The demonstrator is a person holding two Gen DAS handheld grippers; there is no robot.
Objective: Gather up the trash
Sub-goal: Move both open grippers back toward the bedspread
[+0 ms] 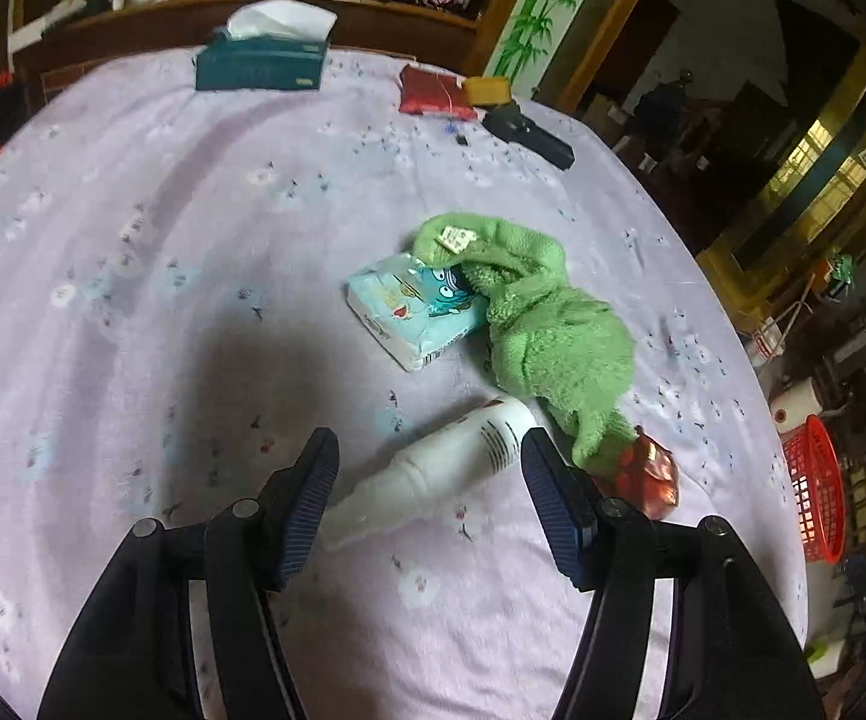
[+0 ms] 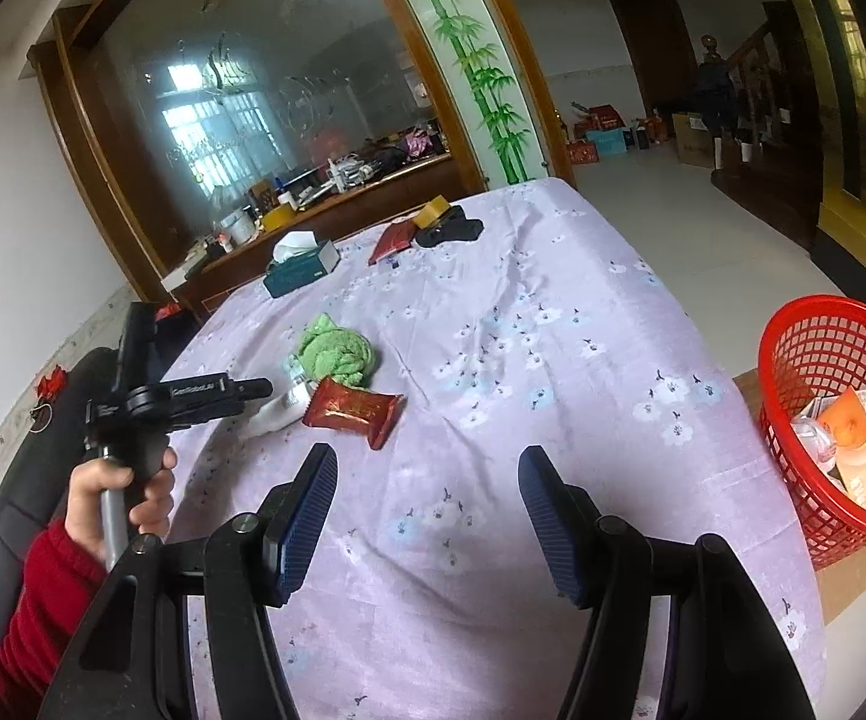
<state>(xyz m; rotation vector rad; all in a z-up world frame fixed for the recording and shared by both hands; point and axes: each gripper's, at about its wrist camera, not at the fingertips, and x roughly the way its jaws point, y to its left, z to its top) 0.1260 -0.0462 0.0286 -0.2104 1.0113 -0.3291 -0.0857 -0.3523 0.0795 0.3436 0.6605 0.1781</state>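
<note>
1. The surface (image 1: 163, 210) is a big table under a lilac flowered cloth, and it fills most of both views.
2. A red basket (image 2: 793, 420) sits off the surface's right edge with some packaging already inside it.
3. A green towel (image 1: 547, 324) lies bunched up mid-surface, partly draped over a blue tissue pack (image 1: 409, 312).
4. The left gripper (image 1: 430, 462) is wide open, hovering low over the white bottle (image 1: 433, 474). The bottle lies on its side between the fingers, cap end close to the left finger, touching neither as far as I can tell.
5. The right gripper (image 2: 427, 480) is wide open too, holding nothing, with just bare cloth between the fingers.
6. A red wrapper (image 2: 352, 411) lies flat just beside the bottle and the towel's end, ahead and left of the right gripper.
</note>
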